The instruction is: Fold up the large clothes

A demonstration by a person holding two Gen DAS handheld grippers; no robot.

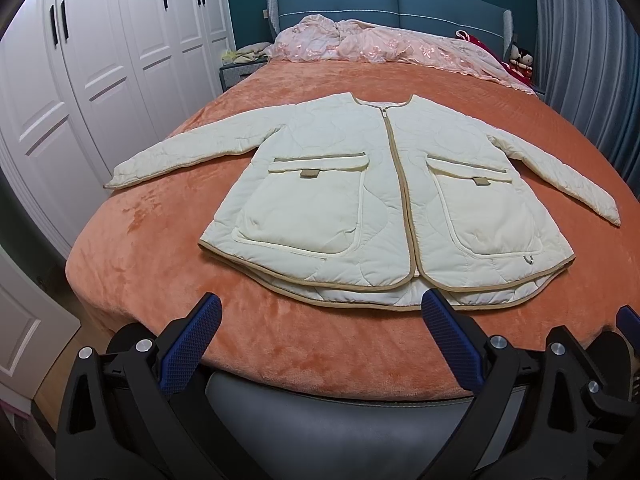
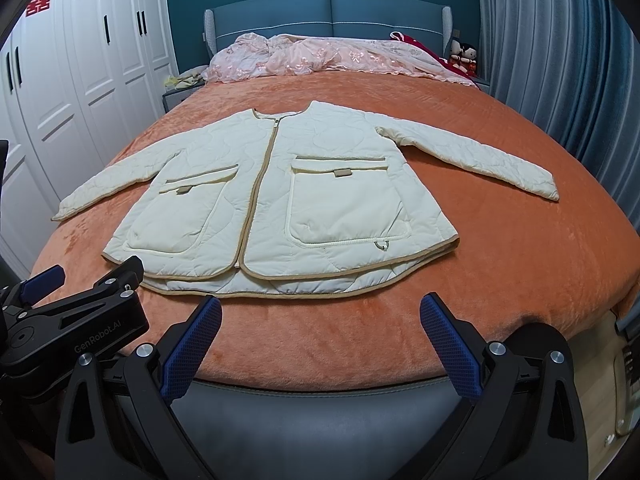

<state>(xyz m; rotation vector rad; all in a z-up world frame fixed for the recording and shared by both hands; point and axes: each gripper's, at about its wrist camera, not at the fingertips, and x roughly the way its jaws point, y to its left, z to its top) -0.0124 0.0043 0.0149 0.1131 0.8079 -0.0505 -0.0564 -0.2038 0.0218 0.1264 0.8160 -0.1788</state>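
Blue-padded fingers (image 1: pixel 192 344) of the left gripper (image 1: pixel 320 320) stand wide apart, gripping nothing, at the foot of the orange bed cover (image 1: pixel 160 240); the right gripper (image 2: pixel 320 320) is equally wide and bare. Just beyond both lies the cream jacket (image 1: pixel 360 200), flat, zipped, hem nearest the claws, collar pointing away toward the headboard (image 1: pixel 392 4), sleeves spread sideways. Only the right view shows the left gripper's body; only the left view catches a sliver of the right gripper.

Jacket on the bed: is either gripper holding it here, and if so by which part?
Nothing is held. The left gripper and right gripper are both open, short of the jacket, which lies flat on the orange blanket.
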